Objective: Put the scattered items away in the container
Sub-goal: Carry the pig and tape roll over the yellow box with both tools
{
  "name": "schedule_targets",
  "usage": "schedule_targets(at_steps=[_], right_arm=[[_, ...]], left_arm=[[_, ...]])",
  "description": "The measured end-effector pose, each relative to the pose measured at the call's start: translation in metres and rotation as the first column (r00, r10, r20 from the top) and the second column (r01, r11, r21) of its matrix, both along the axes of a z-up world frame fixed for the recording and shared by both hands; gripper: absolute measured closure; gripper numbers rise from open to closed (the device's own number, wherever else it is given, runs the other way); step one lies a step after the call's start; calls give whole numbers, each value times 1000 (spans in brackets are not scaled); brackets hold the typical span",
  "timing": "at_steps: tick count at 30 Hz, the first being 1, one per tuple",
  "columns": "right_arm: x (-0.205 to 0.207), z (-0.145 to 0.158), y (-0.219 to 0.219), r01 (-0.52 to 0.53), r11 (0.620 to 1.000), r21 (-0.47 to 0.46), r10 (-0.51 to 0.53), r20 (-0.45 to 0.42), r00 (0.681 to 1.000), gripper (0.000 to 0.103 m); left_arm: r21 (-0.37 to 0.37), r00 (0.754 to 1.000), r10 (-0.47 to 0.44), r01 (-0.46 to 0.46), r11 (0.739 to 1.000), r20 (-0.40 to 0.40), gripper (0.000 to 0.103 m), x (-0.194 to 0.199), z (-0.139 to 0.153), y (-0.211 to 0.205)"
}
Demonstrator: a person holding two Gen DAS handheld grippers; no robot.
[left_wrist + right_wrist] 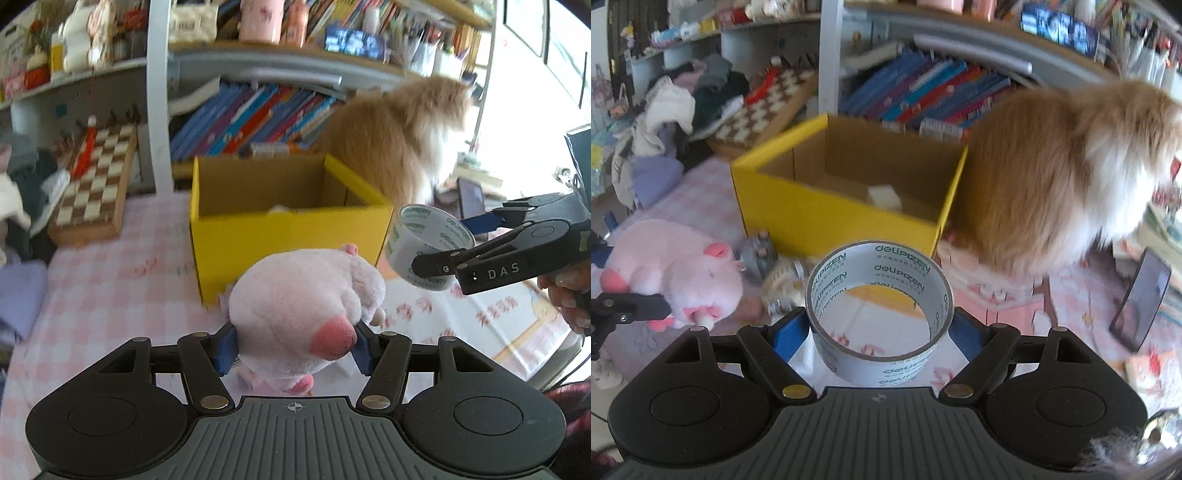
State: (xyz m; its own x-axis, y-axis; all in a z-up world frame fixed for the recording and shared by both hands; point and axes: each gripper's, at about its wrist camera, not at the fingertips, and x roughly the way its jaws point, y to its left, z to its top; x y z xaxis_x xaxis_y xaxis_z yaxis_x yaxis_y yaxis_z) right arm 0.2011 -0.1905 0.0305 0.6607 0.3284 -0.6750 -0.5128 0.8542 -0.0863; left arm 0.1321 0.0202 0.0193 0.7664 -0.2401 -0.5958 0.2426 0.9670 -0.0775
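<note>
Backdrop: blurred bookshelves [258, 118], titles unreadable.
Counter [110, 288]: pink checked cloth, edges cut off.
Yellow box [834, 218]: open, a pale item inside, mostly hidden.
Left gripper [295, 349]: clamped on pink plush pig [299, 314].
Right gripper [877, 334]: clamped on tape roll [879, 314], raised before the box.
Small clutter [775, 273]: too blurred to identify.

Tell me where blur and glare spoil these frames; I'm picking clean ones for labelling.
Left wrist view: the fluffy orange-and-white cat and bookshelf are smeared, the window at right is blown out white; the pink plush pig stays fairly sharp. Right wrist view: the grey roll of printed tape reads crisply, the yellow cardboard box and cat are motion-blurred, edges bend from fisheye.
</note>
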Motion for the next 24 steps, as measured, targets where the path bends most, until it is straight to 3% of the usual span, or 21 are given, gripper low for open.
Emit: schedule_targets(at_steps=[6, 12, 20, 24], right_arm=[[19, 45, 7, -45, 998, 41, 40, 118, 992, 22], [64, 75, 20, -83, 995, 55, 70, 202, 977, 22], [137, 70, 42, -128, 992, 18, 123, 168, 978, 22], [173, 55, 54, -138, 990, -18, 139, 123, 983, 22]], left_arm=[[30, 993, -34, 31, 999, 110, 44, 23, 33, -3], [92, 980, -40, 22, 995, 195, 44, 61, 58, -8], [184, 990, -34, 8, 983, 138, 44, 128, 48, -17], [220, 997, -48, 34, 975, 61, 44, 160, 34, -24]])
